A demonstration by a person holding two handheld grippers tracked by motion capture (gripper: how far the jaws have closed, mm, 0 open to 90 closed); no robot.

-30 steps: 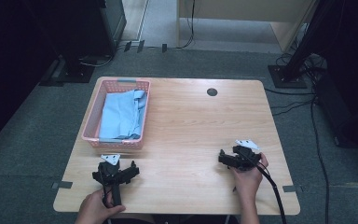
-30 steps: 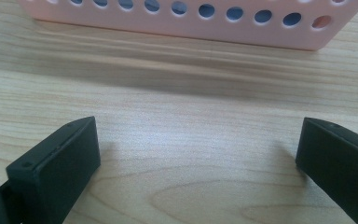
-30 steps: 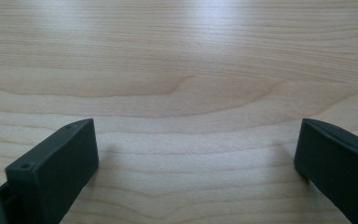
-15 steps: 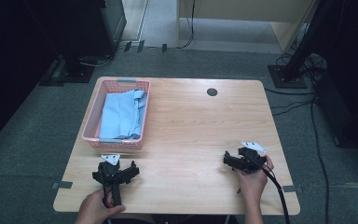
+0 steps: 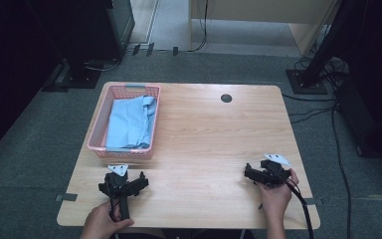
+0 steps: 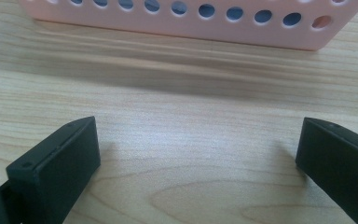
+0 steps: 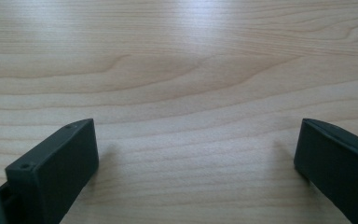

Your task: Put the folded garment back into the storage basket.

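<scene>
High view: your left gripper (image 5: 123, 185) rests low on the desk (image 5: 214, 134) just in front of the pink basket (image 5: 99, 127), jaws spread wide, holding nothing, and it sits where it sat a second ago. Your right gripper (image 5: 264, 174) has drawn back toward your edge of the desk and a little to the right over that second; it also stands open and empty, well apart from the basket. The folded blue cloth (image 5: 129, 124) lies inside the basket, filling most of it, untouched. My reading: the work on the cloth has not begun, and the right hand's retreat looks like settling to a rest pose, not a reach. A dark round grommet (image 5: 226, 98) sits near the far edge. Left gripper view: both black jaws stand far apart over bare wood, and the basket's perforated wall (image 6: 191, 18) runs across the top, near but not touching; blue shows through the holes, yet the cloth's folds are cut off by the frame. Right gripper view: jaws wide over plain wood grain (image 7: 182, 84), nothing between them. How the cloth is folded underneath stays hidden.
</scene>
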